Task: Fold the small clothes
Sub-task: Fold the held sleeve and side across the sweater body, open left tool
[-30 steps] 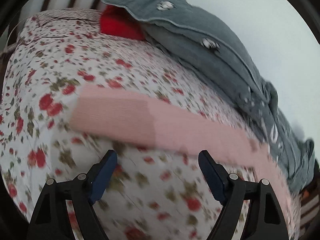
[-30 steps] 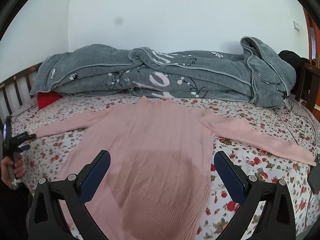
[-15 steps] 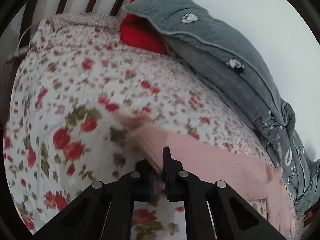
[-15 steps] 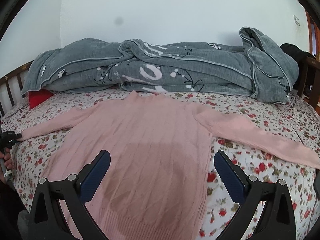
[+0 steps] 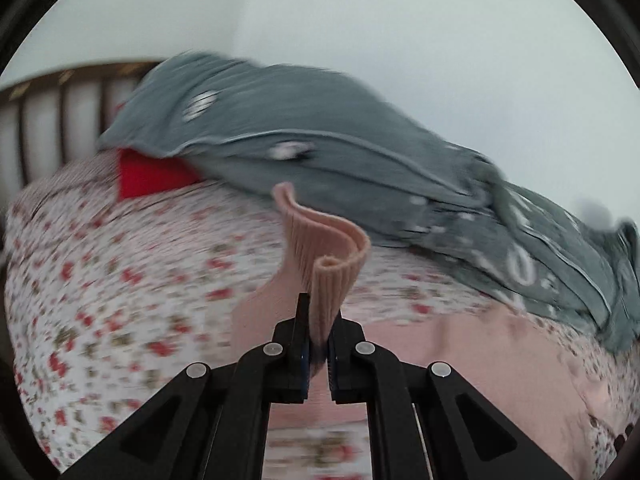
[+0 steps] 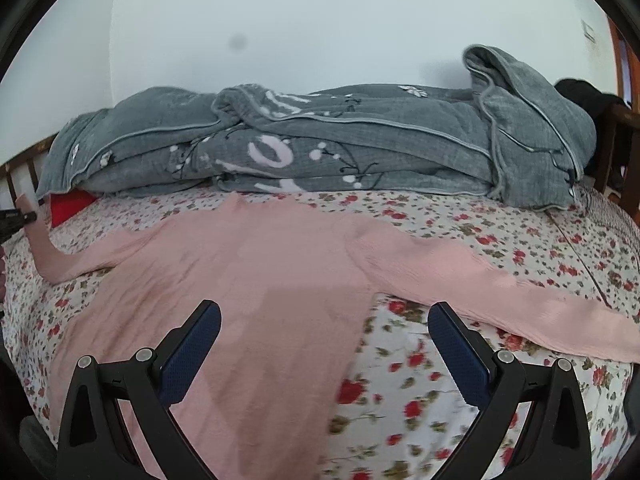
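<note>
pink ribbed knit, the sweater [image 6: 256, 280] lies flat on the flowered bedsheet [image 6: 500, 236], its sleeves stretched out to either side, so the long axis runs crosswise ahead of both tools. the left gripper [image 5: 318, 344] is clamped on the left sleeve cuff [image 5: 324, 256], which curls up above its tips, lifted off the sheet; the body lies off to that gripper's right, though blur makes the reach hard to judge. the right gripper [image 6: 324, 340] hovers released, holding nothing, over the hem edge; the far sleeve [image 6: 500, 292] runs off to its right.
</note>
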The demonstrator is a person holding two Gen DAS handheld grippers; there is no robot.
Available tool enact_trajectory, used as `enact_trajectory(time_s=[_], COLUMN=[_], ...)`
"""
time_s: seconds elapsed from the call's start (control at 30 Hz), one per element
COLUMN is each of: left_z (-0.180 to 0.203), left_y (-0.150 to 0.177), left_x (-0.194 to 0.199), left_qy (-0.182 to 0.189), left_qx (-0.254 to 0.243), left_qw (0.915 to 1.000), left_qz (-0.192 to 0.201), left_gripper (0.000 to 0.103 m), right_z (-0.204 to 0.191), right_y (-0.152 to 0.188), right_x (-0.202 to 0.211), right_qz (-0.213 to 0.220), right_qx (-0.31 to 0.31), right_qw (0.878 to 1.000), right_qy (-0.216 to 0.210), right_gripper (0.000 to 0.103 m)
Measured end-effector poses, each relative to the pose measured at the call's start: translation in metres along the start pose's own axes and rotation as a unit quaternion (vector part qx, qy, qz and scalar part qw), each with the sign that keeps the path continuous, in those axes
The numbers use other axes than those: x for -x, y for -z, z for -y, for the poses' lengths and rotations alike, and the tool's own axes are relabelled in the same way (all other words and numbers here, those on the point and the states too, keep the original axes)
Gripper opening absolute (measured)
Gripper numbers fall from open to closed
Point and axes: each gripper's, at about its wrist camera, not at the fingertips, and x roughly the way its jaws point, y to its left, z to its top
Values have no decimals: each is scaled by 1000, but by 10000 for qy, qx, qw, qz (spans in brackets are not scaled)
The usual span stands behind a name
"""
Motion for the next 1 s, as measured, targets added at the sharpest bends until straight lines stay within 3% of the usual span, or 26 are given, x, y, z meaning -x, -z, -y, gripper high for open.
enact_trajectory(time_s=[0.2, 0.27, 0.33, 0.43, 0.53, 0.63, 0.7, 0.73, 0.77, 0.83, 0.93, 1.0], left_z=[140, 193, 248, 309, 351, 370, 361, 358, 352, 334, 281, 251], left_y=[11, 23, 42, 85, 140, 172, 170, 165, 160, 148, 131, 123], left_x=[-4, -8, -13, -28, -48, -55, -51, -48, -46, -34, -10, -6], left_qy=[551, 781, 1054, 1516, 1611, 1471, 1657, 1780, 1858, 1900, 2048, 1927], left_qx=[-903, -1175, -1446, -1668, -1932, -2260, -2179, -2065, -1951, -1668, -1241, -1091], left_qw=[9944, 9899, 9835, 9710, 9582, 9500, 9479, 9482, 9490, 9565, 9661, 9716], left_qz=[-60, -145, -281, -802, -1362, -1574, -1627, -1631, -1640, -1454, -965, -835], left_gripper=[7, 7, 7, 7, 7, 7, 9, 19, 41, 72, 75, 76], right_z=[43, 62, 85, 101, 105, 106, 105, 104, 104, 99, 81, 67], right_y=[8, 13, 20, 21, 22, 22, 21, 20, 19, 18, 16, 16], right_x=[9, 9, 8, 14, 17, 19, 19, 19, 20, 21, 23, 20], right_qz=[144, 51, -102, 61, 131, 136, 136, 120, 105, 61, 74, 18], right_qx=[-271, -705, -1408, -1672, -1685, -1629, -1591, -1564, -1555, -1506, -1266, -1053], right_qw=[9995, 9972, 9870, 9837, 9844, 9852, 9860, 9864, 9866, 9872, 9904, 9931], right_qy=[17, -237, -769, -664, -489, -507, -476, -485, -487, -514, -554, -516], right_gripper=[102, 102, 102, 102, 102, 102, 102, 102, 102, 102, 102, 102])
